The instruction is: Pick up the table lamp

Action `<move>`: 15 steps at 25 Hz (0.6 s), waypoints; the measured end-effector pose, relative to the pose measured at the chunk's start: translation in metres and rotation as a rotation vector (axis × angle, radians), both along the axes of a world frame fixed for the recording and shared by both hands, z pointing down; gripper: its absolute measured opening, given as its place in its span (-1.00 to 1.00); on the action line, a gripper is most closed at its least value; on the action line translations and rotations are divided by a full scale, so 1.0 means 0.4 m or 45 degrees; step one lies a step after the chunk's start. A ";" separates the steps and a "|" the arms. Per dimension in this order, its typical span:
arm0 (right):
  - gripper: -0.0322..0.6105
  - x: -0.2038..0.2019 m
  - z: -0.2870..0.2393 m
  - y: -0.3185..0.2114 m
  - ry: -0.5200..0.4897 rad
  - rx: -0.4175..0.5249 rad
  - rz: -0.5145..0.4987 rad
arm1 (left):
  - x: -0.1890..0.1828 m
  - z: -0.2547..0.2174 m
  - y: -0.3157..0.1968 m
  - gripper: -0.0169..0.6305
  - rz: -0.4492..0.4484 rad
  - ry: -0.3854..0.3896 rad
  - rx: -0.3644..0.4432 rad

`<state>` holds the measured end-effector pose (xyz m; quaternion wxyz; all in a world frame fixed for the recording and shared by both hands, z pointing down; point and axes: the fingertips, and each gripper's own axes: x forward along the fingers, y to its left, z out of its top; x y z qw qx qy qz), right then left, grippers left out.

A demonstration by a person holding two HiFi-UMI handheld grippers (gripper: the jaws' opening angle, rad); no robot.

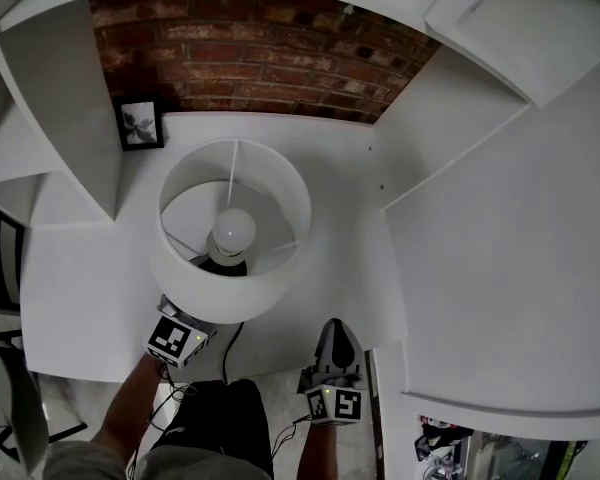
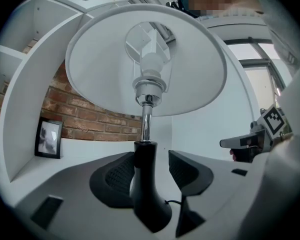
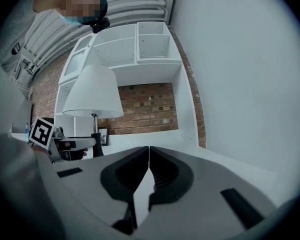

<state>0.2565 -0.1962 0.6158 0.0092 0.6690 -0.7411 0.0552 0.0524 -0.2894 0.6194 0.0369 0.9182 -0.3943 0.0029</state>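
Lamp [image 1: 232, 230] stood upright on counter [image 1: 90, 298], stem vertical, shade on top. Left claw [image 2: 150, 158] spread wide around black lamp base, not gripping. Right claw [image 3: 149, 151] closed, empty.

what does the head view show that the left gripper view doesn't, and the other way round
Head view only: it looks down into the shade onto the top of the bulb, and shows the left gripper's marker cube.
Left gripper view only: the chrome stem, the shade's underside, and the black base standing between the open left tongs.
Both: the shade, the framed picture, the brick wall and the right tongs.
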 end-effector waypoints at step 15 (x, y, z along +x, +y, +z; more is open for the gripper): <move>-0.83 0.012 0.027 -0.008 -0.012 -0.022 -0.007 | 0.006 0.009 -0.030 -0.34 -0.032 0.012 0.009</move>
